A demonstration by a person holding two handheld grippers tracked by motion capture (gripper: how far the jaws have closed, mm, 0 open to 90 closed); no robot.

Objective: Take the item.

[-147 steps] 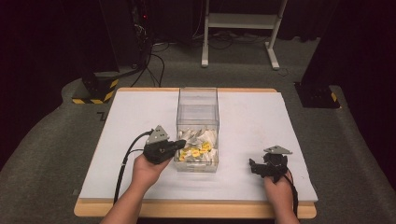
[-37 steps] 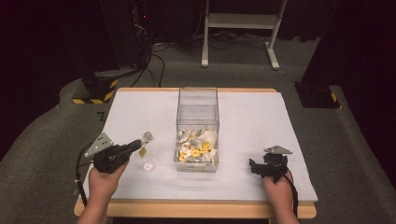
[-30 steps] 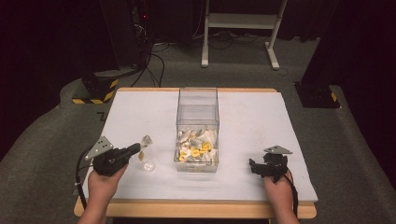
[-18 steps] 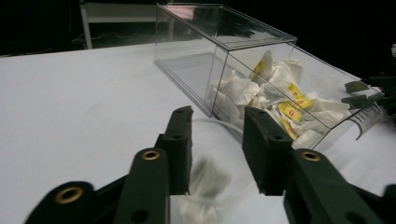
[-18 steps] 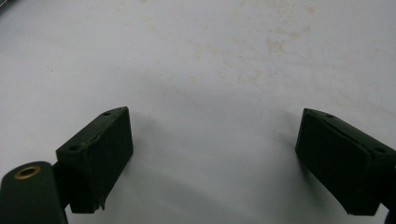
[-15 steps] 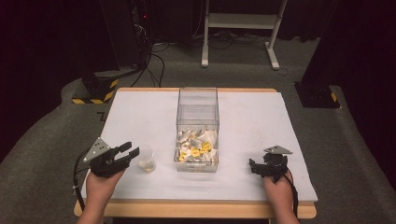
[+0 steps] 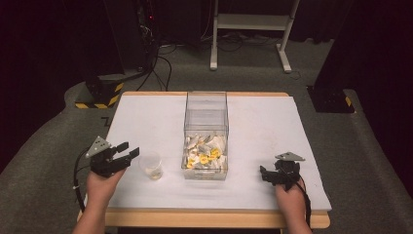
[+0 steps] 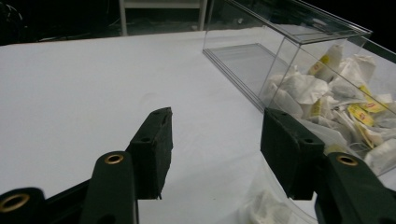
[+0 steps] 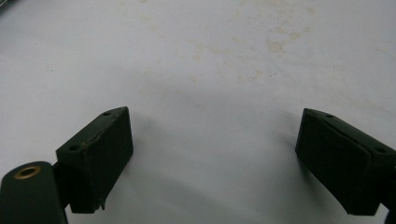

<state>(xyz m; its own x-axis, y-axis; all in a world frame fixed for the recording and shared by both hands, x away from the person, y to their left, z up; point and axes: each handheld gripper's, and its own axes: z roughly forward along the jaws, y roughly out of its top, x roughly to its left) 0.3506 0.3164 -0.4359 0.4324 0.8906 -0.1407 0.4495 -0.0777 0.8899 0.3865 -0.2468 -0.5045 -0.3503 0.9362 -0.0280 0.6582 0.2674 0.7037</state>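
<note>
Black-and-yellow striped block [image 7: 103, 92], perhaps a floor weight, beyond the table [image 7: 146, 117]

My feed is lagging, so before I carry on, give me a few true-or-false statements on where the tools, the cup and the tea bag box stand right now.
1. The left tool is open and holds nothing. True.
2. The small clear cup lies tipped on its side inside the box. False: it stands upright on the white table, left of the clear box.
3. The tea bags are piled at the near end of the box. True.
4. The right tool is shut on a tea bag. False: its jaws stand wide apart over bare table.
5. The cup sits between the left tool and the box. True.
</note>
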